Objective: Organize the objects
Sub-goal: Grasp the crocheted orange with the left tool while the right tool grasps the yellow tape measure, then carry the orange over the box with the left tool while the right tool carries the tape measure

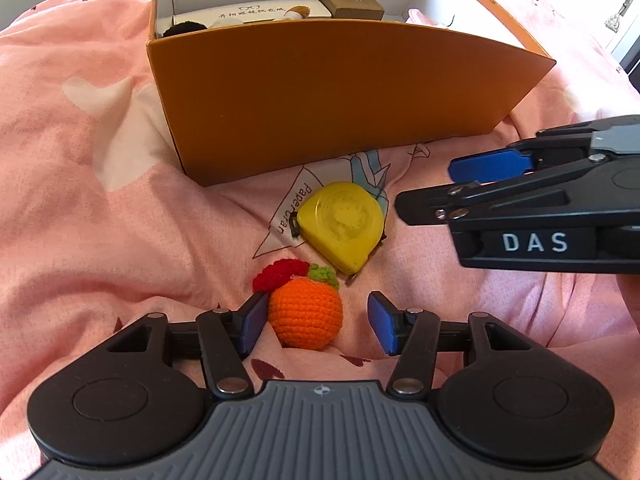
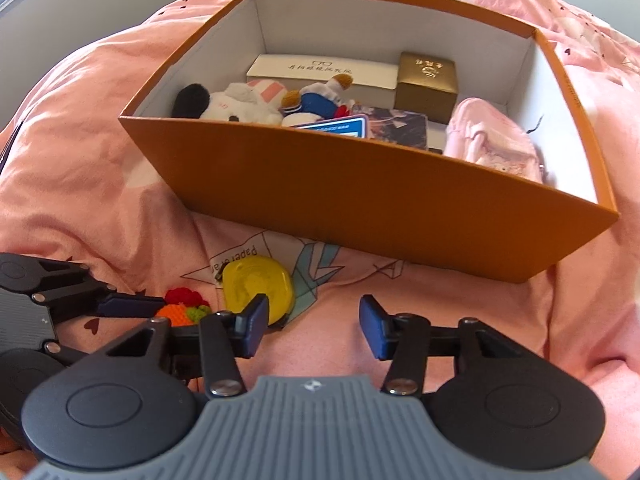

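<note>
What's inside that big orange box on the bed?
The orange box holds plush toys, a long white box, a gold box, a dark card or booklet and a pink pouch. Its near wall hides the floor beneath them.

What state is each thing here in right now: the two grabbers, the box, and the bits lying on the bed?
Left gripper: open, fingers either side of the crochet orange, not clamped.
Right gripper: open, empty, over the bedspread.
Crochet orange: lying on the bedspread, outside the box.
Yellow tape measure: lying flat on the bedspread, outside the box.
Orange box: open, no lid on, partly filled.
Gold box: closed, inside the orange box.
</note>
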The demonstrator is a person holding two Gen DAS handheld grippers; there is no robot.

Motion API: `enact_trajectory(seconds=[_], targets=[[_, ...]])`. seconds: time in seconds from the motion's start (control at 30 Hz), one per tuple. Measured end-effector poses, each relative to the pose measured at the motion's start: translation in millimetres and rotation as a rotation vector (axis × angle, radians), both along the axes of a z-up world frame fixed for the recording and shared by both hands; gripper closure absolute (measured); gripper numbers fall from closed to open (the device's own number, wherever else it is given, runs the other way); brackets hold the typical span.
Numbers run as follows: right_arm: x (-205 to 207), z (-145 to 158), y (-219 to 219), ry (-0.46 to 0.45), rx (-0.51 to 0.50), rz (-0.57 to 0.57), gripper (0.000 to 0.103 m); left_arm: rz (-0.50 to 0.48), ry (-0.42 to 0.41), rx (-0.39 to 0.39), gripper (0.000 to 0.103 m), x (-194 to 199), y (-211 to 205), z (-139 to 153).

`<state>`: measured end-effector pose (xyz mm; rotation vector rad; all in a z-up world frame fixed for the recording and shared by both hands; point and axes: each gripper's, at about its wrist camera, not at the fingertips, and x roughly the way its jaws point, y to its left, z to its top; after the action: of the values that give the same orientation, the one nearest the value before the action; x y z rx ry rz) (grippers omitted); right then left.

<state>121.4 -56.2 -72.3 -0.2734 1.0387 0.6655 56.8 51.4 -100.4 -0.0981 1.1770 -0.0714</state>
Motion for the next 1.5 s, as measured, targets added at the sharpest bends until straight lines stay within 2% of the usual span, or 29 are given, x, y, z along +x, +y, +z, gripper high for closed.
enact_trajectory(seconds=[0.03,0.1,0.13,0.37,0.43,0.57,0.63,0.93,1.1,1.3,1.5], targets=[[0.3,-0.9,1.4,0.004,0.001,0.006,0.05,-0.001,0.005,0.007,0.04,0.2,-0.5,-0.6],[1.4,-3.1,4.1,0.014,-0.001,0.017,0.05,0.013,0.026,0.033,0.054,1.9,-1.1,-3.0],[1.9,-4.1,5.8,0.016,-0.003,0.022,0.05,0.021,0.037,0.048,0.056,3.0,-1.4,-4.5],[6.4,-9.4,17.7,0.036,0.011,0.087,0.049,0.044,-0.003,0.022,0.057,-2.8,5.2,6.8],[8.5,-12.2,22.7,0.042,0.011,0.11,0.046,0.047,-0.014,0.045,0.057,-3.9,6.9,14.7],[12.1,-17.8,32.4,0.054,0.003,0.162,0.043,0.045,0.005,0.14,0.057,-2.5,10.2,28.0],[12.7,-20.1,36.8,0.068,0.008,0.194,0.043,0.051,0.0,0.151,0.057,-1.8,12.9,33.0],[17.1,-32.7,50.9,0.079,-0.019,0.235,0.043,0.059,0.02,0.151,0.057,4.8,21.5,28.6],[17.8,-37.1,49.6,0.086,-0.02,0.224,0.05,0.057,0.019,0.153,0.057,6.1,20.2,28.2],[13.7,-29.3,42.4,0.069,-0.014,0.213,0.051,0.04,-0.03,0.177,0.057,4.6,15.9,39.6],[8.3,-2.0,18.9,0.028,0.014,0.176,0.051,0.008,-0.097,0.118,0.057,1.9,10.7,63.2]])
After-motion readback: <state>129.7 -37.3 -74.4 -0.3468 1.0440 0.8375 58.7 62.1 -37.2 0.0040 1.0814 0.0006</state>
